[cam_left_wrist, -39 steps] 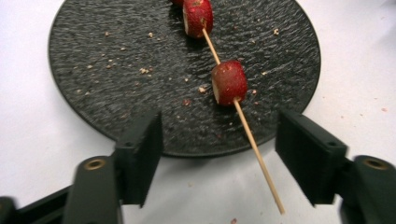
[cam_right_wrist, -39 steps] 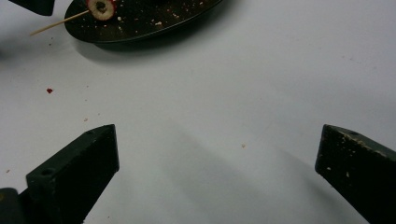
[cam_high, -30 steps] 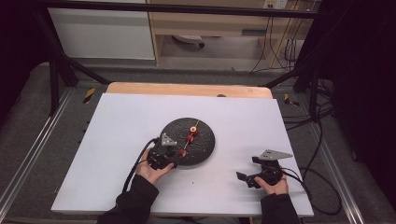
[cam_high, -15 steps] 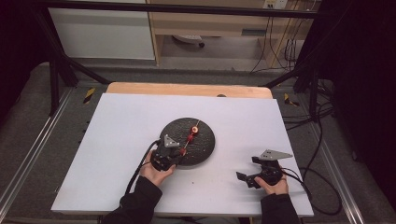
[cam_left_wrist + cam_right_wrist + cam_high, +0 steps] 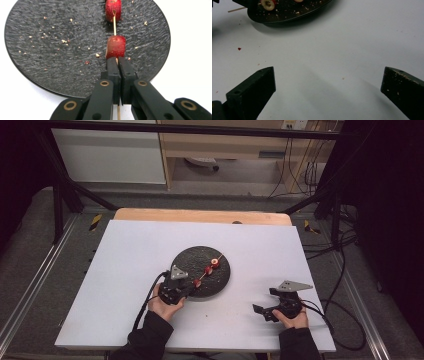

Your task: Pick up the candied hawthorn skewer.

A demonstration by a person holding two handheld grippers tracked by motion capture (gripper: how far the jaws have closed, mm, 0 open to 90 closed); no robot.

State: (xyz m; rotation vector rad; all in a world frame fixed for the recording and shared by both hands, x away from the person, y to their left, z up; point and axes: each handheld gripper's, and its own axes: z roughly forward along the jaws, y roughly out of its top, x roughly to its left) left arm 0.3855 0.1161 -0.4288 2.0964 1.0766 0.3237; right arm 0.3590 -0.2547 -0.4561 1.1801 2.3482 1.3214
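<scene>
Left gripper (image 5: 117, 65) pinches the wooden skewer (image 5: 114, 25), jaws pressed together just behind the nearer of two red fruit slices (image 5: 115, 47). Skewer lies across the black plate (image 5: 192, 262) at mid-counter (image 5: 125, 250). Right gripper (image 5: 328, 95) rests on bare counter well apart, jaws spread wide.

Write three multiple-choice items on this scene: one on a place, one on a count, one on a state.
1. Where does the right gripper rest?
A. on the plate
B. on the white table, right of the plate
C. on the floor

2. How many red pieces sit on the skewer in the left gripper view?
A. two
B. four
C. none

3. How stands the left gripper?
A. wide open
B. shut on the skewer
C. shut on the plate's rim

Answers: 1 B, bare table lies under it, the plate apart; 2 A, two show; 3 B, jaws pinch the stick.
</scene>
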